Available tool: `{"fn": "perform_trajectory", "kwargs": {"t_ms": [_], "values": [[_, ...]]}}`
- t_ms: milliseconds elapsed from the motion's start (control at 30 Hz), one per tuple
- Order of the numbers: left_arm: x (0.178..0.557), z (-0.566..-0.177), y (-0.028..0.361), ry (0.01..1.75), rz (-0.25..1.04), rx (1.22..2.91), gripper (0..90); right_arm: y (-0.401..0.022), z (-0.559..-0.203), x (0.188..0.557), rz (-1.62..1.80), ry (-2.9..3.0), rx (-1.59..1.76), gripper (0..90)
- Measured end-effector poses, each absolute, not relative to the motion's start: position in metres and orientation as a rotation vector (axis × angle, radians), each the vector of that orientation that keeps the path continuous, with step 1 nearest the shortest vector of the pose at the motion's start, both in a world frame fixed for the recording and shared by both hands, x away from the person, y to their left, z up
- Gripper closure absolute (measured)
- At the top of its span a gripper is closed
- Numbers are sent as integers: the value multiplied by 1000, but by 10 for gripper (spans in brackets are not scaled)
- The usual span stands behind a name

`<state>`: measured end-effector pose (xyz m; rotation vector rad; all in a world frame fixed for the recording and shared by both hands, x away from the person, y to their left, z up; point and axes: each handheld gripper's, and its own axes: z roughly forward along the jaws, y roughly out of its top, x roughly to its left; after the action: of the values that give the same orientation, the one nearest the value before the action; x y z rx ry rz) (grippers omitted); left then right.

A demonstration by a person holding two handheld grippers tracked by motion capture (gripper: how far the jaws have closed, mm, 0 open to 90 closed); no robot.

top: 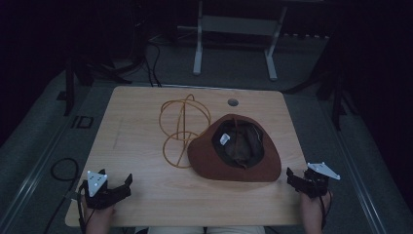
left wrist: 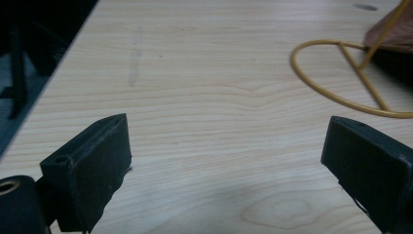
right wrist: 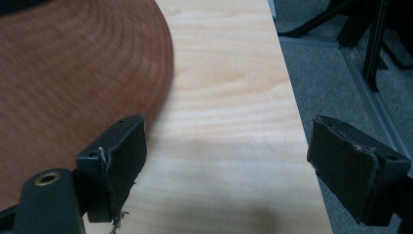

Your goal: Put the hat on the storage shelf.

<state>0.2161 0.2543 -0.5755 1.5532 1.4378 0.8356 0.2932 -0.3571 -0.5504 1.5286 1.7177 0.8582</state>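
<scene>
From the high view, your left gripper rests at the near left corner of the table, jaws apart with nothing between them. Your right gripper sits at the near right edge, jaws also spread and empty, just beside the brown hat. The hat lies crown-down, opening up, right of centre; the yellow wire stand lies tipped on its side, touching the hat's left brim.

In the left gripper view, your jaws stand wide over bare wood, with the stand's ring far right.

In the right gripper view, the hat's brim lies at the left jaw, with the table's right edge between the jaws.
</scene>
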Motion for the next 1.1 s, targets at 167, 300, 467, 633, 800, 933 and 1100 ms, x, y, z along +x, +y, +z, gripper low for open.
{"fn": "perform_trajectory", "kwargs": {"t_ms": [167,300,467,633,800,933,1100], "values": [[217,-573,251,1453,762,1582,48,-348,-542,302,883,1766,1514,142],[218,-573,249,1464,737,1596,48,-342,-533,308,926,1783,1510,142],[218,-574,247,1445,731,1622,48,-333,-516,318,981,1817,1466,141],[218,-574,245,1426,712,1635,48,-316,-499,331,988,1908,1422,133],[218,-574,246,1429,701,1636,48,-301,-483,343,975,1921,1385,134],[217,-575,246,1422,719,1633,48,-297,-475,352,1014,1889,1394,132],[217,-573,246,1414,718,1628,48,-291,-477,370,1049,1942,1444,147]]}}
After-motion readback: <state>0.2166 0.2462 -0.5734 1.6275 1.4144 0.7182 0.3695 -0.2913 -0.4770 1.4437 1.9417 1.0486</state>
